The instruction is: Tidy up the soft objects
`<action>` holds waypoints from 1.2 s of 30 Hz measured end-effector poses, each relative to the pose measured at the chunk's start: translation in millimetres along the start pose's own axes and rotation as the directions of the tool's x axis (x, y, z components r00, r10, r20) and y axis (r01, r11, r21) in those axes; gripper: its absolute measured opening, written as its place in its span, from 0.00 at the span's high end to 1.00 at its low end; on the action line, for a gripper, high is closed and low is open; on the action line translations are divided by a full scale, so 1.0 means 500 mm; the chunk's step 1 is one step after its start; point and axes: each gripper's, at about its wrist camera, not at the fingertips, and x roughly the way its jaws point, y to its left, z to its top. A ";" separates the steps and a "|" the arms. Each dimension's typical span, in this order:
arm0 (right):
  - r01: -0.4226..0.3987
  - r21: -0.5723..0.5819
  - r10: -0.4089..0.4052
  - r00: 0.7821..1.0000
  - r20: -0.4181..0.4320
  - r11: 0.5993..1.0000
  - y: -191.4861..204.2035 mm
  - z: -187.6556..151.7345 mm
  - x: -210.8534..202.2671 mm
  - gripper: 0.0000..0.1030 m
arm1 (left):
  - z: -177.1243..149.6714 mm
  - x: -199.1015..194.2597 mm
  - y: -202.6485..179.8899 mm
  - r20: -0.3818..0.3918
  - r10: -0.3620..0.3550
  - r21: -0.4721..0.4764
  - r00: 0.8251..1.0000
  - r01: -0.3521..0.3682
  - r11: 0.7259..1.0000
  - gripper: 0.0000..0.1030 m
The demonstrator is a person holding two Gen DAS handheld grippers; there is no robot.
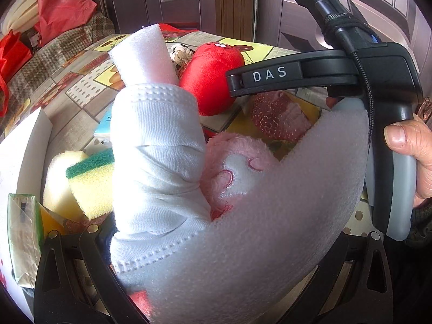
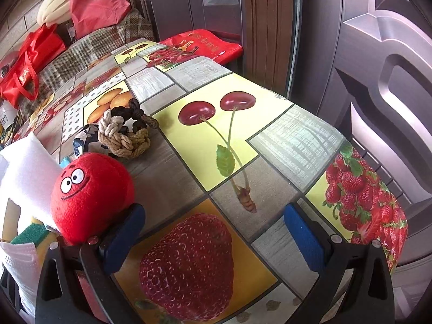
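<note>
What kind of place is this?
Probably a home: a table under a fruit-print tablecloth, panelled doors close behind it, and red shopping bags piled on a checked-covered seat.

The letters "DAS" are showing in white capitals on the black arm of the right gripper [image 1: 294,74], running across the upper right of the left wrist frame. At the top of the right wrist frame, yellow characters are sitting on the red bag [image 2: 205,44] beyond the table's far edge, but they are coming through too blurred to read. On the far left, a white logo is showing on another red tote bag [image 2: 25,77], and it too is staying illegible.
</note>
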 end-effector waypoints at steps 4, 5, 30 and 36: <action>0.000 0.001 0.000 1.000 0.000 1.000 0.000 0.000 0.000 0.00 | 0.000 0.000 0.000 0.000 0.000 0.000 1.000 0.000 1.000 0.01; -0.001 0.001 0.001 1.000 0.000 1.000 0.000 0.000 0.000 0.00 | 0.000 0.000 0.000 0.000 0.000 0.000 1.000 0.000 1.000 0.01; -0.005 0.006 0.005 1.000 0.003 1.000 -0.001 0.000 -0.002 0.00 | 0.000 0.000 0.000 0.000 0.001 0.001 1.000 -0.001 1.000 0.01; -0.002 0.003 0.002 1.000 0.002 1.000 0.000 0.000 -0.002 0.00 | 0.003 0.004 -0.003 0.000 0.000 0.000 1.000 0.000 1.000 0.01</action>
